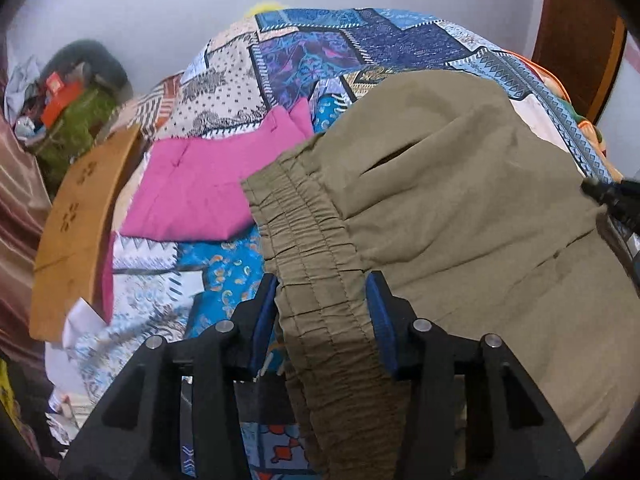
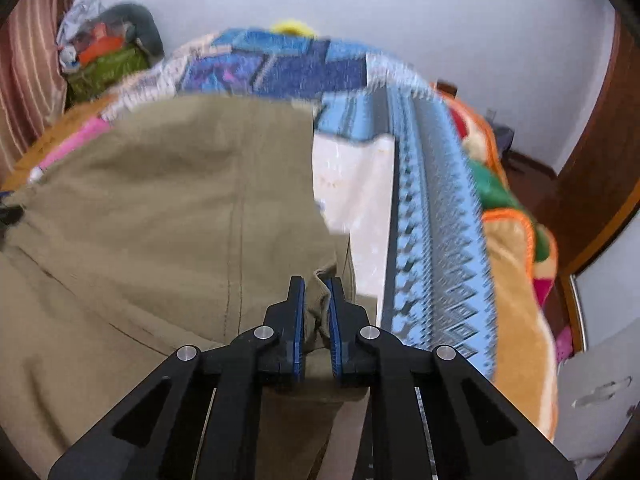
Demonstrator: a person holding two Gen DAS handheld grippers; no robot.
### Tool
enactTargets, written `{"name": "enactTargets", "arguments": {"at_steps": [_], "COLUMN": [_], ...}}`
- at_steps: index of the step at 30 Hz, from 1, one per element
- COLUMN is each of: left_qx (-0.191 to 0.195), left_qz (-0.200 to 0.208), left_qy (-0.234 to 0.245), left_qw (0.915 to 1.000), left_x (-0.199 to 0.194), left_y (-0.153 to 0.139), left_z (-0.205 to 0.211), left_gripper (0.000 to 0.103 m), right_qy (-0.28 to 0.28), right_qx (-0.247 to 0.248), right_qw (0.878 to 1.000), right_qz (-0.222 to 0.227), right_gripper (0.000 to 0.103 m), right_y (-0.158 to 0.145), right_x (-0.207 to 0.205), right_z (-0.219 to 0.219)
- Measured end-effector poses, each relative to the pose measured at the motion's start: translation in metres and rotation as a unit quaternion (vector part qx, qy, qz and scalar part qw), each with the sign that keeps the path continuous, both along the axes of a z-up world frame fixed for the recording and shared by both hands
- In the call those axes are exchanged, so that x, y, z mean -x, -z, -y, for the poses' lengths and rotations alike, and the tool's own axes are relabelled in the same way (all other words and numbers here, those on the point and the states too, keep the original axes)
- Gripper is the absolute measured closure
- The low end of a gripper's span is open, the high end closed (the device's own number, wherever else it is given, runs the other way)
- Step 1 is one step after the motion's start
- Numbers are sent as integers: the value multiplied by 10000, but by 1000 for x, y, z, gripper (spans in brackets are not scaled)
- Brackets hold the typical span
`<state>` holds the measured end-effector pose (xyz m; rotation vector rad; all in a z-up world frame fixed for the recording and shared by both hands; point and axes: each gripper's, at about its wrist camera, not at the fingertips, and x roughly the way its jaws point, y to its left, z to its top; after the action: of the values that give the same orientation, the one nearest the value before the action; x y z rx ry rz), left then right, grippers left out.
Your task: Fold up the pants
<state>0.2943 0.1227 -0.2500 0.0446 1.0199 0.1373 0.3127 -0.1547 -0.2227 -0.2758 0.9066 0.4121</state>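
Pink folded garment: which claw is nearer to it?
Left. The left claw straddles the olive pants waistband beside the pink folded garment; the right claw grips the pants' opposite edge.

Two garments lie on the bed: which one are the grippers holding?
The olive-khaki pants with the elastic waistband, gripped by both the left gripper and right gripper; the folded pink garment lies untouched beside them.

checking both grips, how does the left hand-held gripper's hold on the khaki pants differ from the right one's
The left hand-held gripper has its jaws wide, spanning the gathered elastic waistband of the khaki pants; the right hand-held gripper has its jaws nearly together, pinching a thin fold at the pants' edge. The left view is sharp, the right blurred. Both have blue pads and hold the same pants.
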Motion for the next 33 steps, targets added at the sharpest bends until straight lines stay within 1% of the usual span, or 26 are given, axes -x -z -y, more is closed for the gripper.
{"name": "enactTargets", "arguments": {"at_steps": [2, 5, 6, 8, 9, 10, 12, 14, 16, 18, 20, 22, 25, 28, 33], "left_qx": [33, 217, 393, 623, 712, 752, 763, 767, 702, 642, 682, 783, 849, 956, 1277], "left_qz": [-23, -72, -104, -155, -149, -114, -71, -44, 55, 135, 171, 92, 6, -108, -324], "left_qy": [-27, -18, -8, -64, -110, -162, -232, -312, -401, -487, -548, -611, -632, -564, -423], "left_qw": [10000, 9997, 9992, 9979, 9973, 9970, 9968, 9966, 9967, 9967, 9960, 9950, 9944, 9938, 9904], "left_x": [-1, -1, 0, 3, 5, 8, 11, 10, 4, -5, -14, -29, -50, -68, -90], "left_y": [1, -1, -4, -10, -14, -20, -30, -37, -46, -50, -52, -47, -37, -23, 1], "left_z": [1, -5, -10, -17, -21, -26, -35, -44, -55, -64, -73, -80, -85, -86, -83], "left_gripper": [53, 49, 48, 43, 43, 42, 36, 32, 29, 23, 21, 21, 21, 21, 21], "right_qy": [85, 258, 286, 299, 295, 269, 236, 199, 214, 221, 226, 236, 232, 259, 329], "right_qx": [8, -81, -92, -75, -66, -73, -9, -35, -134, -286, -415, -561, -612, -575, -687], "right_qw": [9998, 9988, 9982, 9974, 9976, 9978, 9984, 9990, 9994, 9993, 9989, 9981, 9975, 9977, 9971], "right_qz": [-189, -411, -514, -647, -621, -597, -508, -387, -231, -17, 60, 126, 266, 249, -59], "right_gripper": [94, 94, 92, 91, 86, 84, 83, 75, 55, 53, 49, 36, 34, 34, 34], "right_y": [13, 12, 11, 4, -3, -8, -23, -38, -52, -66, -75, -80, -81, -72, -45], "right_x": [-3, -12, -15, -18, -17, -16, -8, -7, -4, -8, -15, -26, -47, -71, -113], "right_z": [-3, -1, 0, 1, 3, 5, 5, 7, 8, 5, 4, -4, -18, -33, -51]}}
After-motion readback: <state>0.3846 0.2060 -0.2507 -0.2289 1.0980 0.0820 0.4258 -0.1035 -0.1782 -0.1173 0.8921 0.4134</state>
